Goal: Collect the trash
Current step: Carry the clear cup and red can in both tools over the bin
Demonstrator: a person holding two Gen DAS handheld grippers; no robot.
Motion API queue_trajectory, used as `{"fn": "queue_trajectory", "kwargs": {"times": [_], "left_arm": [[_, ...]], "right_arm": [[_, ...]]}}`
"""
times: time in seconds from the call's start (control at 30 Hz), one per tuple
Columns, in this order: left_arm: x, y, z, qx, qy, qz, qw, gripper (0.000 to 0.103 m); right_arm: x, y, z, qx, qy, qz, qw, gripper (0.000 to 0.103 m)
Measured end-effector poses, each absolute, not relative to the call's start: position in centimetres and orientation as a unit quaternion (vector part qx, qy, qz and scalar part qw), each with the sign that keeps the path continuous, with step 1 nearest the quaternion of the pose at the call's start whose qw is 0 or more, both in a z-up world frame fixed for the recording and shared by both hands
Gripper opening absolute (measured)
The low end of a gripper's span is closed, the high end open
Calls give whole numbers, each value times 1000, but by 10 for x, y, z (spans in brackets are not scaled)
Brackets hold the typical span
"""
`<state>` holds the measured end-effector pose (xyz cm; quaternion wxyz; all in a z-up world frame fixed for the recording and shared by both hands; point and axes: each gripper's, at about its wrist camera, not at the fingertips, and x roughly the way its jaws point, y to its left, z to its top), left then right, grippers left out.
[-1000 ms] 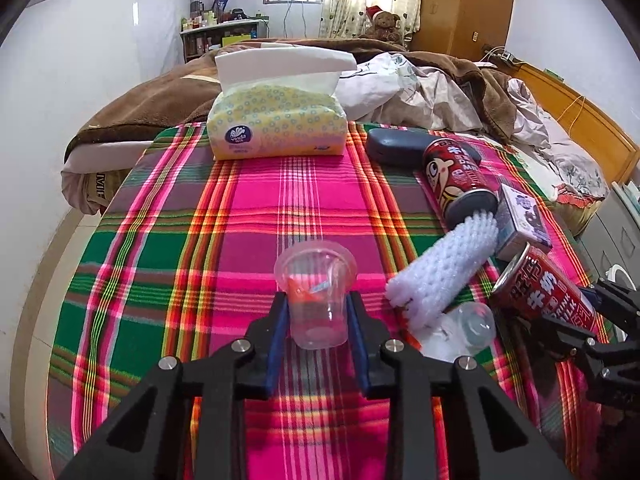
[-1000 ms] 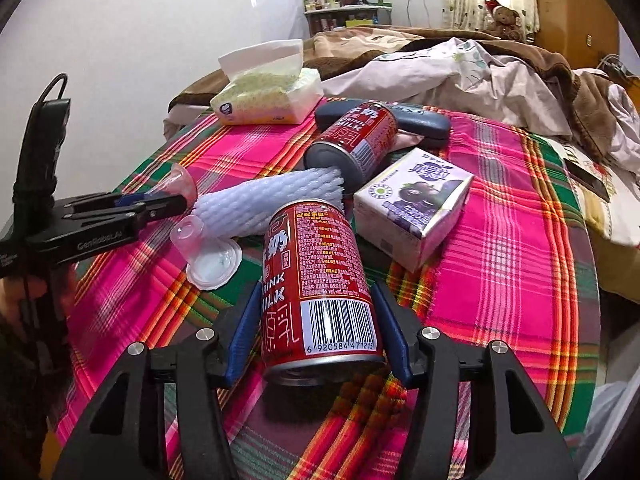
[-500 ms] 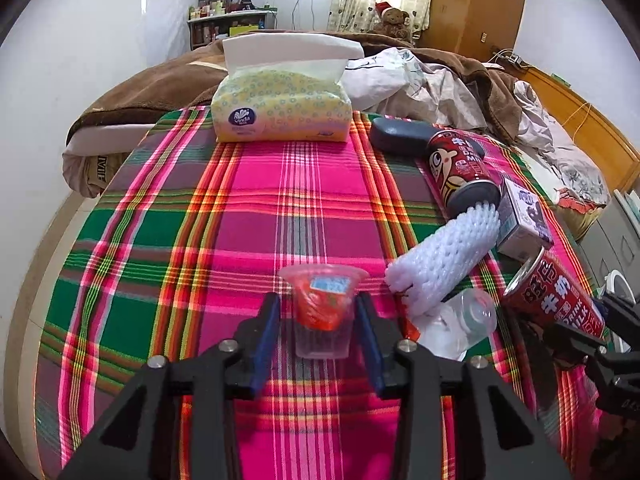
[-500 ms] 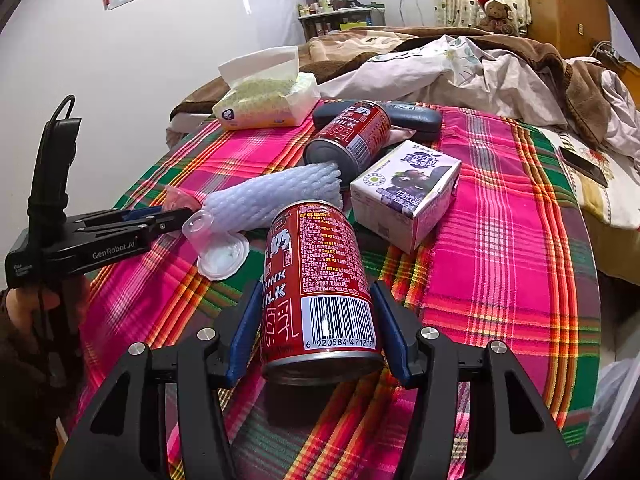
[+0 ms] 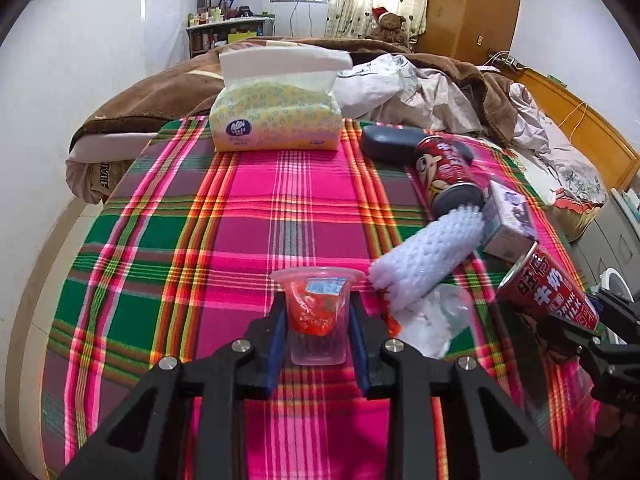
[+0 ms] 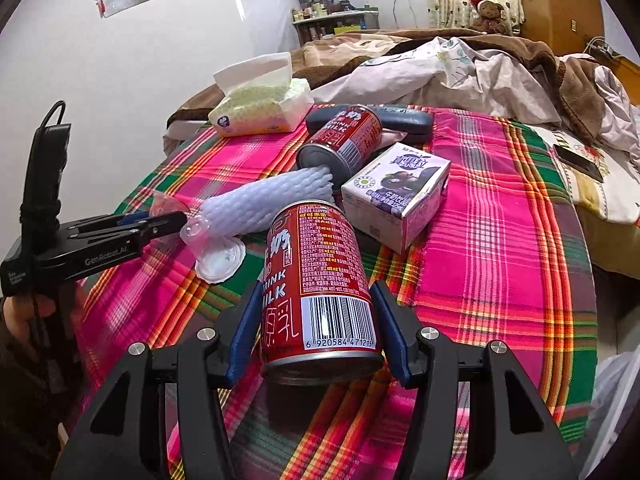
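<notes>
My left gripper point(image 5: 318, 332) is shut on a clear plastic jelly cup point(image 5: 317, 316) with a red wrapper inside, held upright above the plaid cloth. My right gripper point(image 6: 316, 320) is shut on a red milk can point(image 6: 318, 280), lifted and tilted; the can also shows in the left wrist view point(image 5: 548, 292). On the cloth lie a white foam fruit net point(image 6: 264, 202), a second red can point(image 6: 344, 140) on its side, a purple-and-white drink carton point(image 6: 400, 192) and a clear cup with a white lid point(image 6: 218, 256). The left gripper shows at the left of the right wrist view point(image 6: 160, 222).
A plaid cloth point(image 5: 248, 216) covers the table. A yellow tissue pack point(image 5: 276, 120) and a dark glasses case point(image 5: 392, 142) sit at the far edge. A bed with rumpled blankets point(image 6: 480, 68) lies behind. A phone point(image 6: 580, 162) lies on the bed at right.
My left gripper has lifted the jelly cup and levelled out, so the cup is seen from the side. My right gripper has raised the red can slightly.
</notes>
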<state>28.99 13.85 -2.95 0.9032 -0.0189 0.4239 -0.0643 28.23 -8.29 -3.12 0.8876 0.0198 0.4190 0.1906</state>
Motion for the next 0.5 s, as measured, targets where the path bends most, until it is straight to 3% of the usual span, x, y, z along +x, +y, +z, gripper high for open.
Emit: {"fn": "queue_trajectory", "kwargs": {"times": [0.5], "left_arm": [[228,96,21,-7,377,-97,921,30]], "right_arm": [[247,-124,-3,57,382,163,908,56]]}}
